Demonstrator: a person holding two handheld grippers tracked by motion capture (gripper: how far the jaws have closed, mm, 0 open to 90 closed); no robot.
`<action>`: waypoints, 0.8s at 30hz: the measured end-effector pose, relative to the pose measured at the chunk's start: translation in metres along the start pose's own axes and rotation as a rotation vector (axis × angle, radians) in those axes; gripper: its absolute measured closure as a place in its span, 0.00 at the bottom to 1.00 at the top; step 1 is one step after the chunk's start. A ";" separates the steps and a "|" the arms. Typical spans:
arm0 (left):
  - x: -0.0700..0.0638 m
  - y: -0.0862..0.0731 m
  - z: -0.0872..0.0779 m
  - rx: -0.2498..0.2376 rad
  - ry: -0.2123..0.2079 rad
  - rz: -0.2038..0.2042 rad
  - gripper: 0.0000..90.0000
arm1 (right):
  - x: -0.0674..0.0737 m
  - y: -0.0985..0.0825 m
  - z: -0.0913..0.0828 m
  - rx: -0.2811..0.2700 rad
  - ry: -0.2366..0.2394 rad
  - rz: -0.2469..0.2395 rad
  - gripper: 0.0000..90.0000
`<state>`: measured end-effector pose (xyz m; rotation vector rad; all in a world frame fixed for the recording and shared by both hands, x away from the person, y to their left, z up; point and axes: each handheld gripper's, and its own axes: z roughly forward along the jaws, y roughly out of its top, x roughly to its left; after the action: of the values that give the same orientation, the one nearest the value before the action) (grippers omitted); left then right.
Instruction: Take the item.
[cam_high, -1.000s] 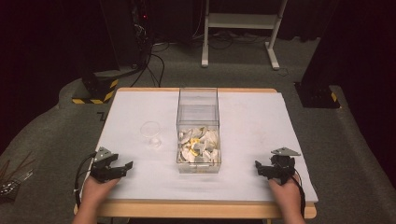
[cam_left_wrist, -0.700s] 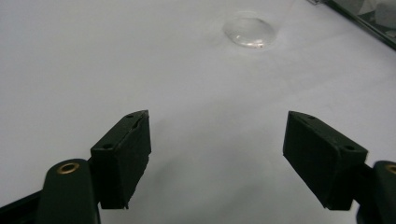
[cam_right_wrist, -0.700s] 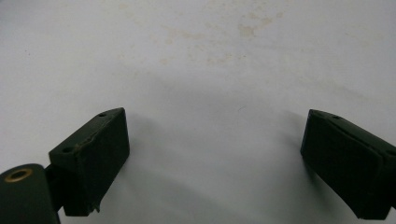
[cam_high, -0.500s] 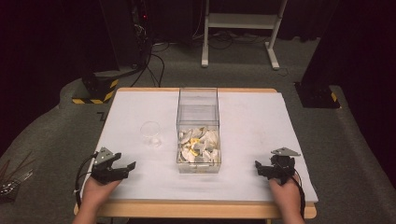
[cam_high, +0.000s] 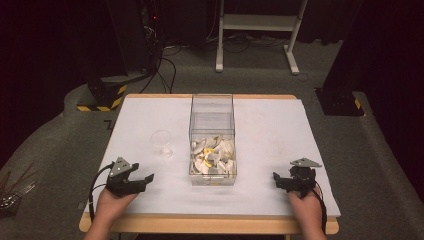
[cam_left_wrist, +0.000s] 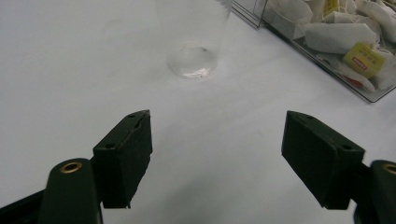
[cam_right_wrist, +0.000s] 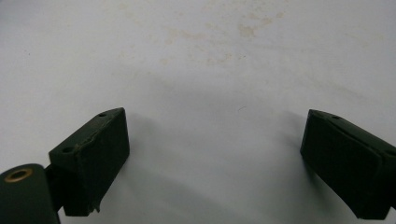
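Observation:
A clear plastic box (cam_high: 212, 135) stands in the middle of the white table (cam_high: 270, 130). White tea bags (cam_high: 212, 155) with yellow tags fill its near half. An empty clear plastic cup (cam_high: 161, 143) stands upright to the box's left. My left gripper (cam_high: 142, 179) is near the front left of the table, open and empty, pointing toward the cup (cam_left_wrist: 192, 37) and the box corner (cam_left_wrist: 327, 42). My right gripper (cam_high: 280, 180) rests at the front right, open over bare table (cam_right_wrist: 210, 70), nothing between its jaws.
A few faint brown stains (cam_right_wrist: 219, 32) mark the table ahead of the right gripper. Beyond the table lie dark carpet, cables (cam_high: 165, 60) and a white stand (cam_high: 260, 30). Yellow-black striped bases (cam_high: 102, 95) sit off the far corners.
My left gripper has turned and shifted slightly right, toward the cup and box. The right gripper has stayed put.

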<state>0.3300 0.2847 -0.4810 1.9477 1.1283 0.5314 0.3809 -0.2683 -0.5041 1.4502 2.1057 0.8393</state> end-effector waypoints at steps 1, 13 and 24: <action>-0.002 0.001 0.001 0.002 -0.005 -0.002 0.28 | 0.000 0.000 0.000 0.000 0.000 0.000 0.09; -0.018 0.016 0.006 0.021 -0.055 0.042 0.28 | 0.001 0.000 0.000 -0.003 -0.005 -0.007 0.09; -0.032 0.037 0.007 -0.003 -0.093 0.074 0.28 | 0.001 0.000 0.000 -0.003 -0.004 -0.007 0.09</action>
<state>0.3379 0.2441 -0.4544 1.9963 1.0003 0.4766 0.3804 -0.2680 -0.5041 1.4416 2.1042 0.8354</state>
